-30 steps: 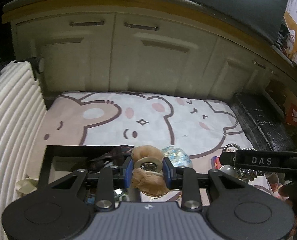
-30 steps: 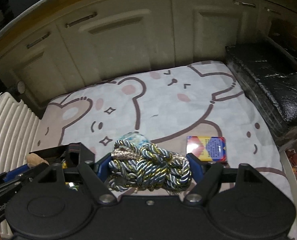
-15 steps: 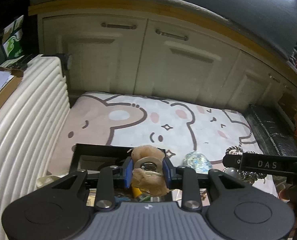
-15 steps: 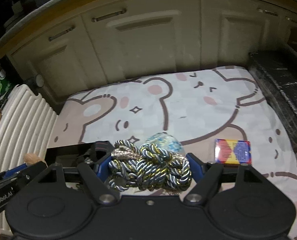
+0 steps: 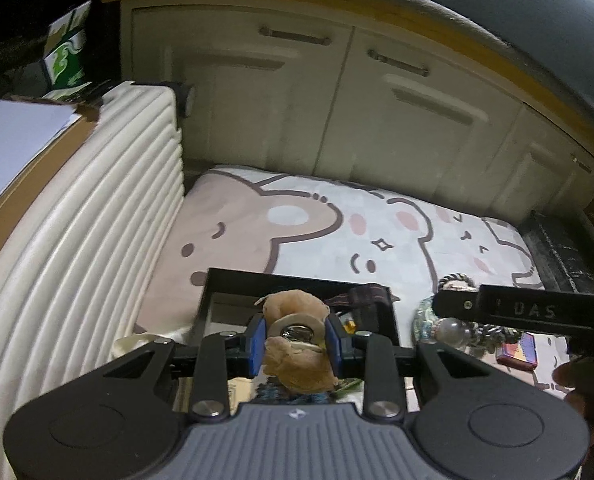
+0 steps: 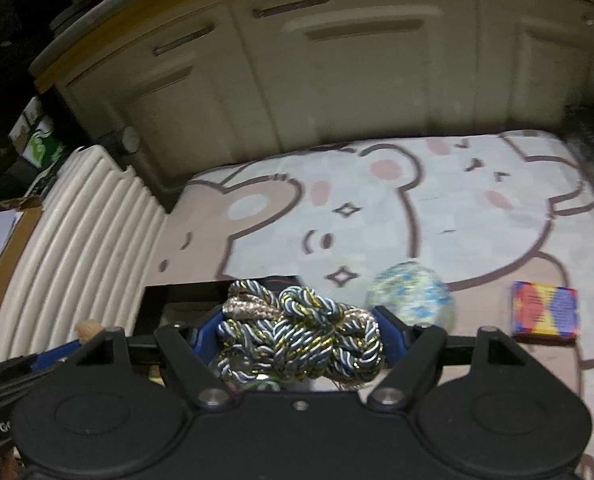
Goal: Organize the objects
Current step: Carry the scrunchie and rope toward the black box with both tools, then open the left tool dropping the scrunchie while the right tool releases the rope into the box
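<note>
My left gripper (image 5: pixel 295 338) is shut on a small brown plush toy (image 5: pixel 297 368) with a pale round disc on its front. It hangs over a black open box (image 5: pixel 297 277) that lies on the bear-print mat (image 5: pixel 337 220). My right gripper (image 6: pixel 299 332) is shut on a knotted bundle of blue, grey and gold braided rope (image 6: pixel 309 336), just right of the box (image 6: pixel 185 294). In the left wrist view the right gripper's black bar (image 5: pixel 537 310) crosses the right side. A speckled blue-white ball (image 6: pixel 411 296) and a small colourful box (image 6: pixel 545 314) lie on the mat to the right.
A white ribbed suitcase (image 5: pixel 77 240) stands along the mat's left edge, with a cardboard box (image 5: pixel 13 168) beyond it. Cream cabinet doors (image 5: pixel 337 100) close off the back. A black padded block (image 5: pixel 557 248) borders the mat on the right. Several small items lie inside the black box.
Both grippers have moved left toward the suitcase, still holding the plush toy and the rope bundle. The ball and colourful box now sit further right in the views.
</note>
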